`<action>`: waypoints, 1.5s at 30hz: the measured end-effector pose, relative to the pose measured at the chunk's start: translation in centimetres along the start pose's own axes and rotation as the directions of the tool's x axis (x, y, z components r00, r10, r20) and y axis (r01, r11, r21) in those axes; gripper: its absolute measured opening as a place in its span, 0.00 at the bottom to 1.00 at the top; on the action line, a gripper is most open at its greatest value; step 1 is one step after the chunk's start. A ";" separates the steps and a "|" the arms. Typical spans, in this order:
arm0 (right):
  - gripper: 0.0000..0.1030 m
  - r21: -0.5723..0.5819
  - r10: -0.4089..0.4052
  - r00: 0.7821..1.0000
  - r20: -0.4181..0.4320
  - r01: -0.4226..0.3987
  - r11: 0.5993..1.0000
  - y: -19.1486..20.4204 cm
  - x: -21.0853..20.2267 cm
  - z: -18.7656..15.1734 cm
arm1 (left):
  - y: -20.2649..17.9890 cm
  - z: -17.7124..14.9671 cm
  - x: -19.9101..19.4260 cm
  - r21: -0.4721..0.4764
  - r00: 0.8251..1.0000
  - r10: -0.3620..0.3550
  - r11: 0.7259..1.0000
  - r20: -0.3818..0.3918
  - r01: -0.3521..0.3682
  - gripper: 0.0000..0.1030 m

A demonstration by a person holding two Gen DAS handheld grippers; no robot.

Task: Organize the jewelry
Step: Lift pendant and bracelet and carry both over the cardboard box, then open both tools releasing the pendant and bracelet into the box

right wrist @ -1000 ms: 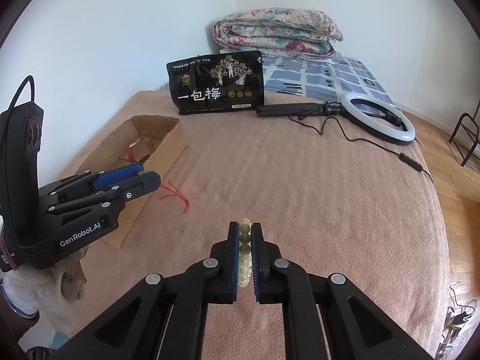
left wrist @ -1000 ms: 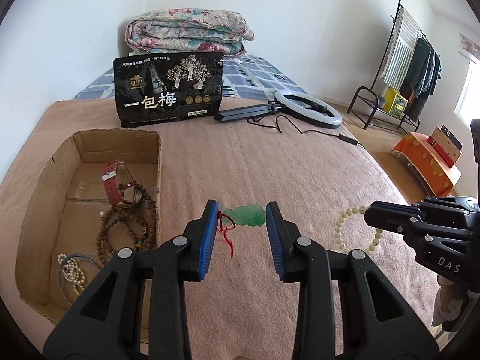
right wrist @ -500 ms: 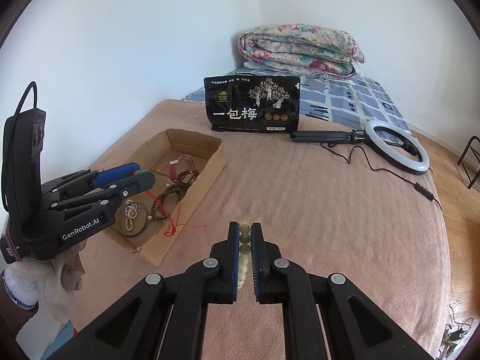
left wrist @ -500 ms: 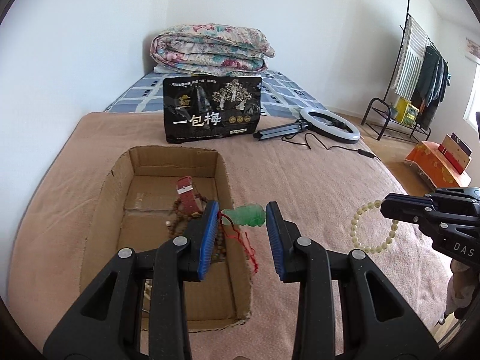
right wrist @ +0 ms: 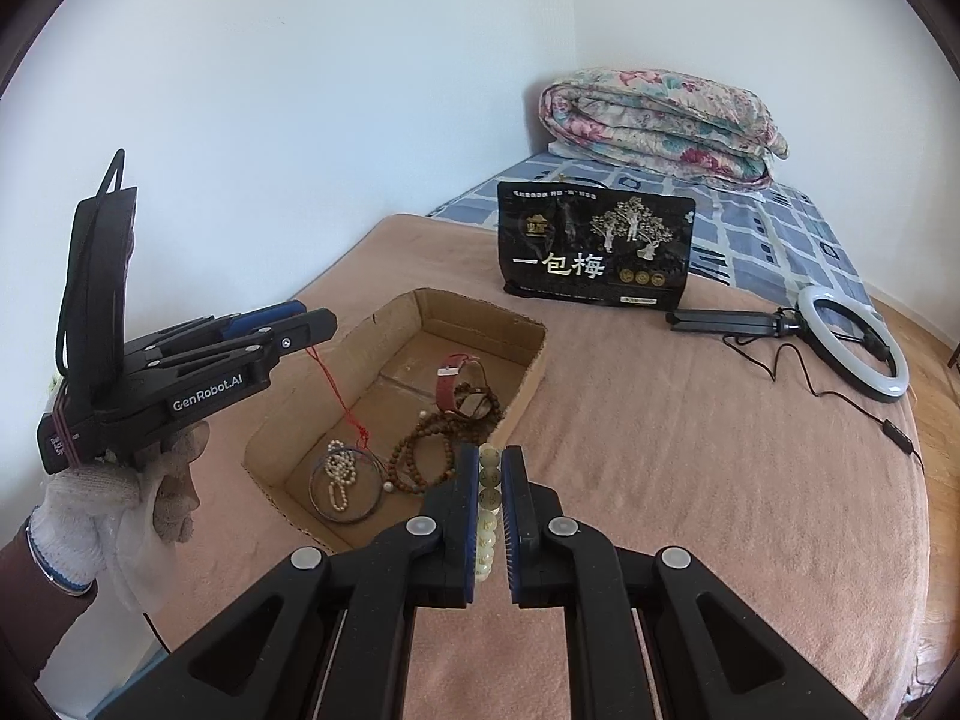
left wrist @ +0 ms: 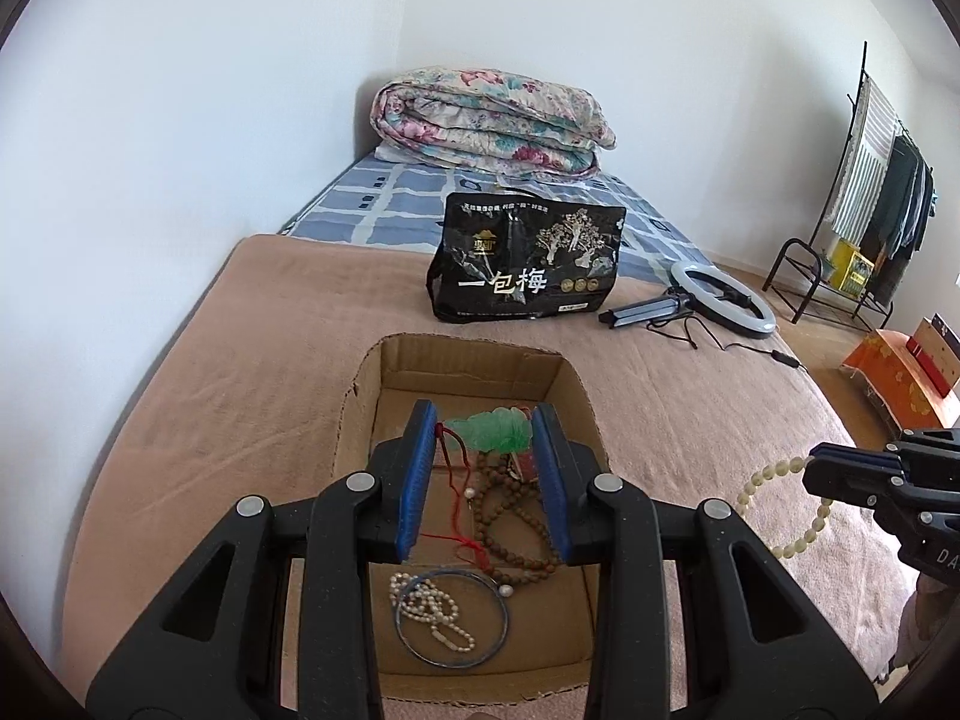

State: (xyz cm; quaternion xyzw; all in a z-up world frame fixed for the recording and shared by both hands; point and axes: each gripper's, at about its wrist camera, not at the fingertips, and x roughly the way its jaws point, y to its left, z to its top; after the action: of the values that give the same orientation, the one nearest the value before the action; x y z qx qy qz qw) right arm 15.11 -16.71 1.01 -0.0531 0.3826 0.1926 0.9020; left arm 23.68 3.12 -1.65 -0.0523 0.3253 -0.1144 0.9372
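- The bed (left wrist: 252, 360), under a tan blanket, carries everything.
- A black bag (left wrist: 528, 264) stands beyond the cardboard box (left wrist: 573, 384).
- In the box lie a brown bead string (left wrist: 510, 516), a pearl strand (left wrist: 429, 606) (inside a thin hoop) and a red-strapped watch (right wrist: 459, 390).
- The left claw (left wrist: 485, 438) is clenched on a green pendant (left wrist: 492, 431) above the box, its red cord (right wrist: 339, 396) dangling.
- The right claw (right wrist: 490, 474) is clenched on a pale bead bracelet (left wrist: 774, 516), right of the box.

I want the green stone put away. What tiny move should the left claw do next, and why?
Probably lower a little, then open. The left gripper holds the green pendant above the cardboard box, and its red cord already hangs inside.
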 end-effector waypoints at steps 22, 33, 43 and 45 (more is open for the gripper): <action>0.05 0.027 0.064 0.995 -0.077 -0.062 0.998 2.9 6.6 0.9 | 2.4 0.8 5.3 0.004 0.998 0.017 1.000 -0.065 -0.017 0.31; 0.05 0.022 0.064 0.993 -0.096 -0.062 0.998 3.1 7.6 0.9 | 2.9 0.7 6.2 -0.014 0.997 0.018 1.000 -0.080 -0.019 0.32; 0.26 0.018 0.053 0.995 -0.083 -0.051 0.999 3.3 7.0 1.1 | 2.7 0.7 6.3 -0.009 0.996 0.014 1.000 -0.089 -0.015 0.32; 0.30 0.014 0.049 0.995 -0.086 -0.048 0.999 3.5 7.0 1.0 | 2.6 0.6 6.2 -0.007 0.996 0.016 1.000 -0.090 -0.017 0.37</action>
State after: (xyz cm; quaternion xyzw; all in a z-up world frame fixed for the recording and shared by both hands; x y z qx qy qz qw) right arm 18.89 -11.13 -3.10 -0.0465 0.4236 0.2097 0.8800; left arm 29.30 4.11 -5.34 -0.0482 0.3679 -0.1075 0.9224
